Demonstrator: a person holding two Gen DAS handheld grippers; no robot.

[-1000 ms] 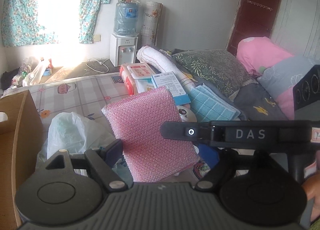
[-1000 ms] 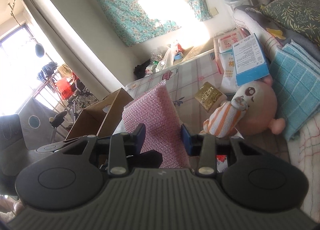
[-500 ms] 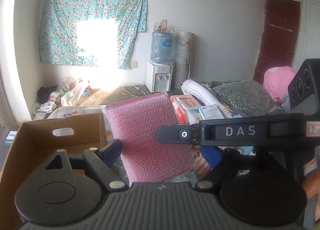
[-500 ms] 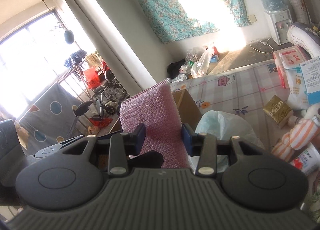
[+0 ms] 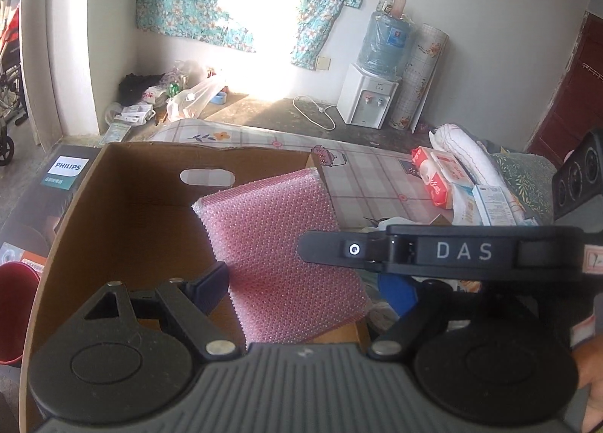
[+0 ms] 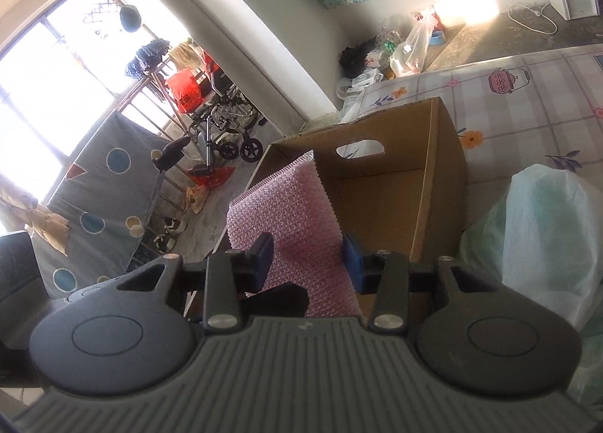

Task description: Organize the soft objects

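A pink bubble-wrap pad (image 6: 290, 222) is clamped between the fingers of my right gripper (image 6: 307, 257), which is shut on it. The pad hangs over the open brown cardboard box (image 6: 433, 184). In the left wrist view the pad (image 5: 279, 256) hangs over the box's (image 5: 113, 199) right side. The black body of the right gripper (image 5: 444, 250) crosses in front. My left gripper (image 5: 309, 288) is open, its left finger (image 5: 211, 284) beside the pad, the right finger partly hidden.
A white plastic bag (image 6: 542, 229) lies right of the box on the checked bed sheet (image 5: 377, 176). Tissue packs (image 5: 433, 176), a rolled towel and pillows lie further right. A red bucket (image 5: 15, 312) stands left of the box. A water dispenser (image 5: 373, 94) stands by the wall.
Both grippers have swung left, carrying the pink pad from above the bed clutter to over the cardboard box. The right gripper has kept its hold throughout.
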